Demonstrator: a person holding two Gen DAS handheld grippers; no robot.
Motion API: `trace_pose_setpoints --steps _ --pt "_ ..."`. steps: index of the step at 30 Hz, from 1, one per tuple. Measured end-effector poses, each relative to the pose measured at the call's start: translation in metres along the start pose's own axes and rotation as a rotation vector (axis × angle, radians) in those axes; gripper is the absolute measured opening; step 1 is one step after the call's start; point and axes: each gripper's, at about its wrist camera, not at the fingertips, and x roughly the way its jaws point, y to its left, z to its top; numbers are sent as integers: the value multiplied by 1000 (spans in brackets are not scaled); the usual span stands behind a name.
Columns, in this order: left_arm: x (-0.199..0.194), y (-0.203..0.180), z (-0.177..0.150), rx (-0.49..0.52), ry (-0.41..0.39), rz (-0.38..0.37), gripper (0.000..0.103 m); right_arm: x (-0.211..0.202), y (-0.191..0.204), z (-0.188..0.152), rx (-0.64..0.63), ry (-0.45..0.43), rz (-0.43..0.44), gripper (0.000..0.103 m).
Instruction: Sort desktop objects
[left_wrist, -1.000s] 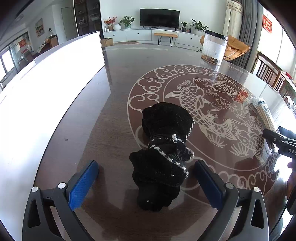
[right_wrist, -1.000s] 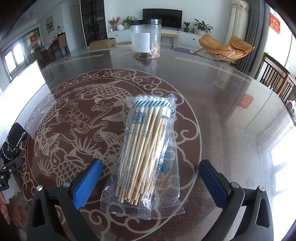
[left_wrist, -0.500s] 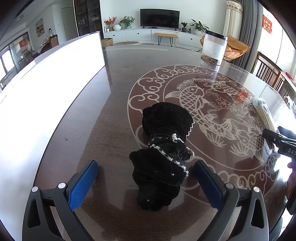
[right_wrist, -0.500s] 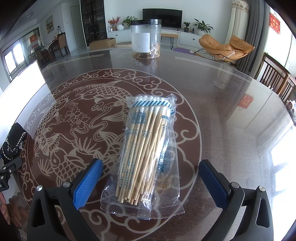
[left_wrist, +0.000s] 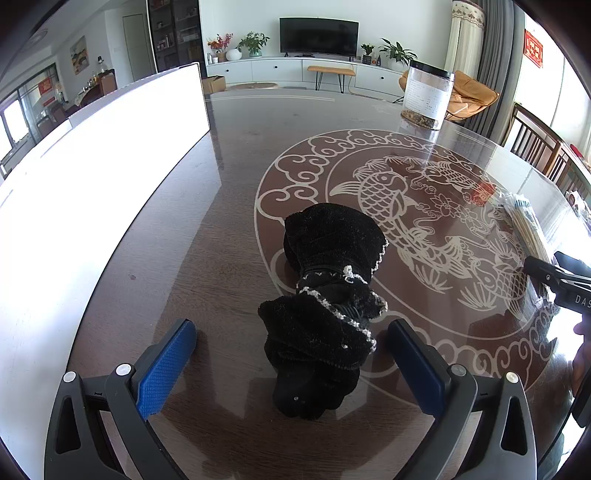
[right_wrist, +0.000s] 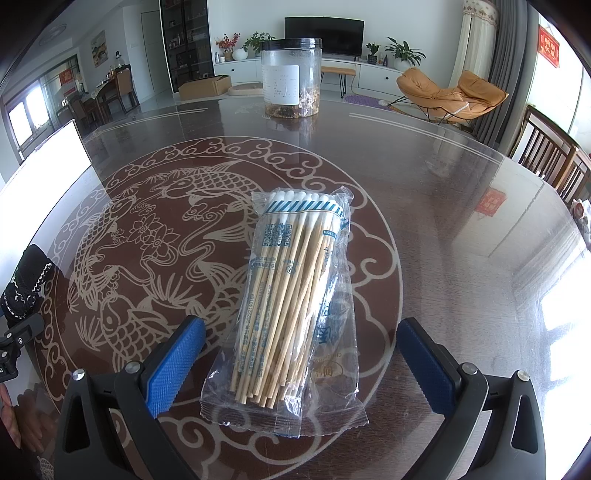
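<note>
A black knitted bundle with white trim (left_wrist: 328, 299) lies on the glass-topped table. My left gripper (left_wrist: 291, 345) is open, its blue pads on either side of the bundle's near end, not touching it. A clear bag of long cotton swabs (right_wrist: 291, 299) lies on the table. My right gripper (right_wrist: 301, 343) is open and straddles the bag's near end without touching. The bag also shows at the right in the left wrist view (left_wrist: 526, 225). The bundle also shows at the left edge of the right wrist view (right_wrist: 27, 280).
A clear plastic jar with a black lid (right_wrist: 291, 75) stands at the far side of the table, also in the left wrist view (left_wrist: 426, 96). A large white board (left_wrist: 92, 177) runs along the table's left side. Wooden chairs (right_wrist: 554, 158) stand at the right.
</note>
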Motion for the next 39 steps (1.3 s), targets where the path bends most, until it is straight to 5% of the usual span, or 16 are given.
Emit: trace_pose_setpoints --steps 39 --pt "-5 0 -3 6 -11 -3 103 0 0 0 0 0 -1 103"
